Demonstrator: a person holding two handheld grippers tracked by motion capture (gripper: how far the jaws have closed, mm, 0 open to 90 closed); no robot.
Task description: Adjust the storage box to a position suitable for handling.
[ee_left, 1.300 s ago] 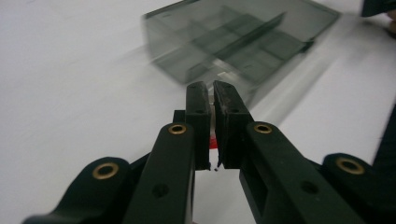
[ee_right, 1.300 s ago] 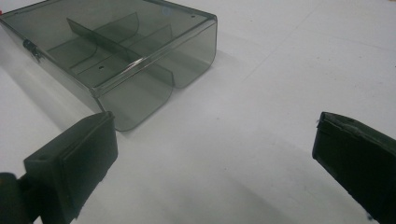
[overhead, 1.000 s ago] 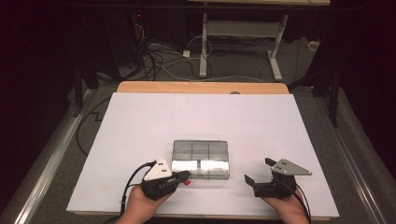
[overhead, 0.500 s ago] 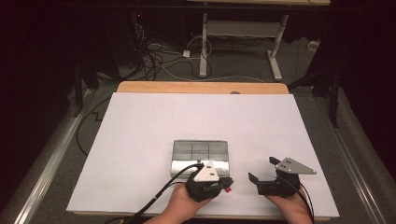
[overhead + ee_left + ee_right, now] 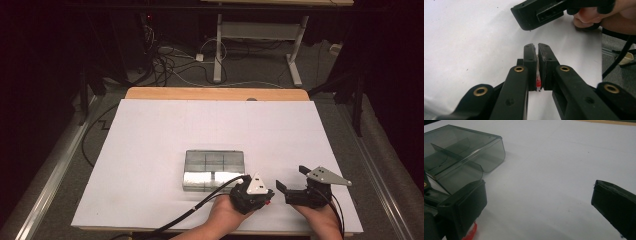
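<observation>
1. My left claw (image 5: 536,48) is pinching a small red thing (image 5: 538,83); the jaws are almost pressed together, with just a thin gap where the red shows
2. My right claw (image 5: 537,202) is spread wide with nothing in it; its tips point at my left claw, and from above the two claws (image 5: 267,191) (image 5: 289,180) sit near each other at the front of the table (image 5: 150,150)
3. The red thing is tiny. I can see only a bit of it deep between the left jaws, and a bit of red (image 5: 471,231) low down by my right claw's jaw. I cannot tell its full shape
4. The box (image 5: 214,170) is clear and grey, with thin walls that cut it into little rooms. It lies flat in the middle of the white table, just beside my left claw. The rooms I can see look empty
5. Done so far, I think: the red thing is picked up and held tight
6. Left to do, I think: pass it to the open right claw, or drop it into one room of the box. Nothing is in the box yet, so the job looks just started
</observation>
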